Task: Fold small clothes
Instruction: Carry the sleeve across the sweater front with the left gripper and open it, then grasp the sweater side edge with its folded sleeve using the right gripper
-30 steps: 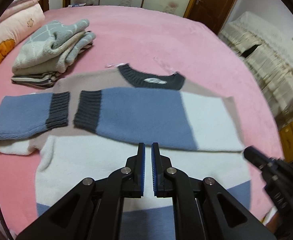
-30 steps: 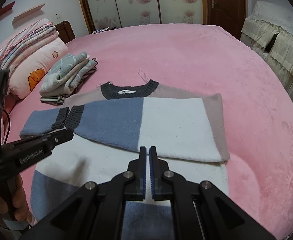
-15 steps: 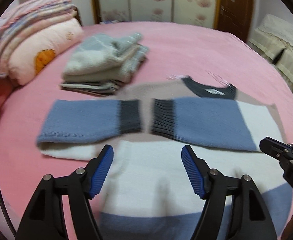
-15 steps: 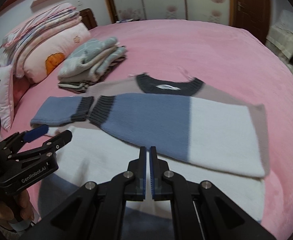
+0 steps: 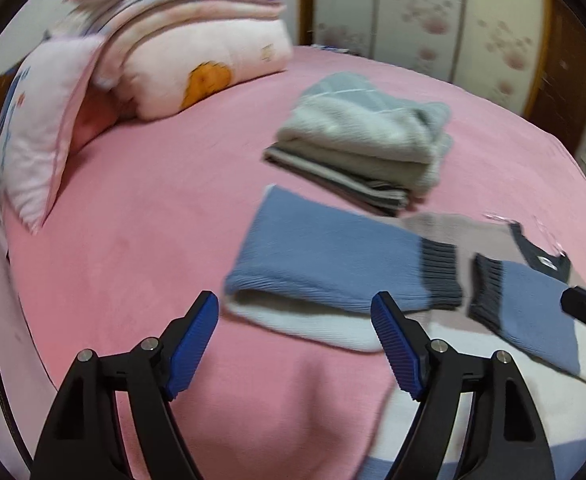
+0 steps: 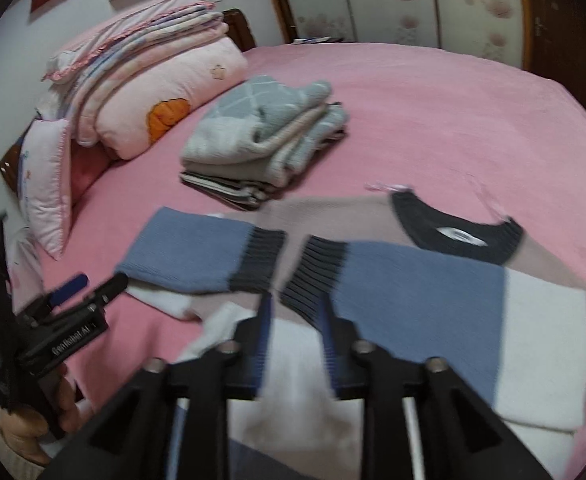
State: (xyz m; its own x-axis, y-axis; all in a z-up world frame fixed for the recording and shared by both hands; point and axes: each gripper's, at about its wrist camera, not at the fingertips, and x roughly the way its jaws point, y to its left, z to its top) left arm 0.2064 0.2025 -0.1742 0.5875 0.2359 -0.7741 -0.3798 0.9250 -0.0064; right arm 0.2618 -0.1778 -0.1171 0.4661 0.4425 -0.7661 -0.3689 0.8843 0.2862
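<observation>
A small colour-block sweater (image 6: 413,292) in blue, white and beige with a dark collar lies flat on the pink bed (image 6: 453,120), both sleeves folded across its chest. In the left wrist view its left sleeve (image 5: 333,264) lies just beyond my left gripper (image 5: 295,320), which is wide open and empty over the bedspread at the sweater's left edge. My right gripper (image 6: 295,308) is open and empty, low over the sweater's white middle near the two dark cuffs. The left gripper also shows in the right wrist view (image 6: 89,284).
A stack of folded grey clothes (image 6: 261,140) sits behind the sweater. Pillows and folded quilts (image 6: 153,92) lie at the bed's left head end. A wardrobe (image 6: 393,0) and a dark door stand behind the bed.
My left gripper has swung left to the sweater's left side and opened wider. My right gripper has opened from shut and moved left toward the cuffs.
</observation>
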